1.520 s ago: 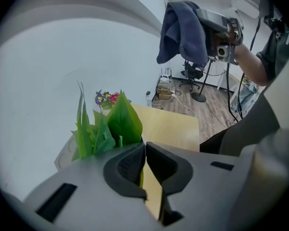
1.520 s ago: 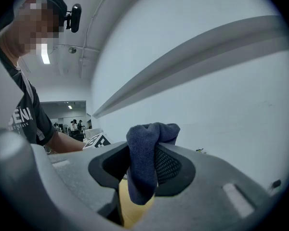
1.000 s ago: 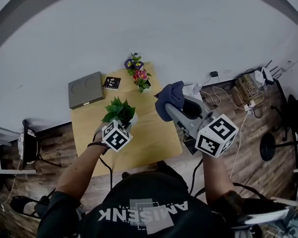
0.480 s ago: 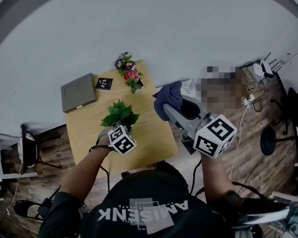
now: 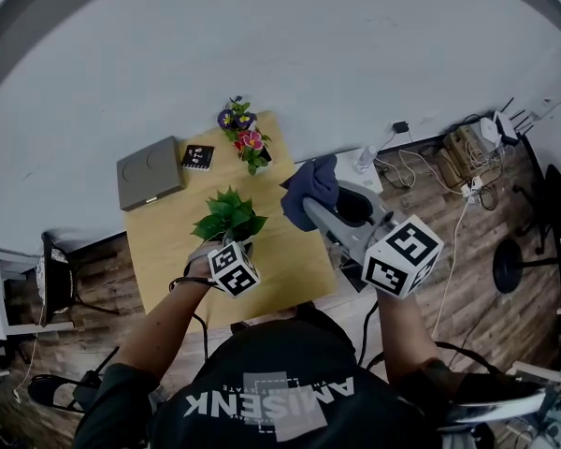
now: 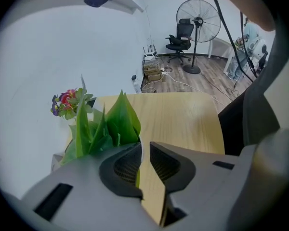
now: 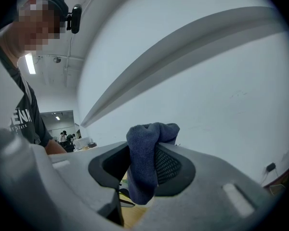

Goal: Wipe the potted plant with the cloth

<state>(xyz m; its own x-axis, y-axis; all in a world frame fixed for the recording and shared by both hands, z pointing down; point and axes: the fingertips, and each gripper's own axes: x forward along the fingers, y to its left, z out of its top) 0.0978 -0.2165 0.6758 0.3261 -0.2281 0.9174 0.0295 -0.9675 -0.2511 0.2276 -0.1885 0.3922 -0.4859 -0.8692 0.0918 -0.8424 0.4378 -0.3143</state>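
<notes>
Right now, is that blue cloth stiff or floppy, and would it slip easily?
Probably floppy: the cloth bunches above the right gripper's fingers and droops below them. Likely light: one pinch holds it aloft. Its fuzzy weave probably resists slipping.

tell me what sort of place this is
Most likely an office or workroom: an office chair and a pedestal fan stand on the wood-look floor, loose cables lie by the white wall, and there is a small wooden table.
</notes>
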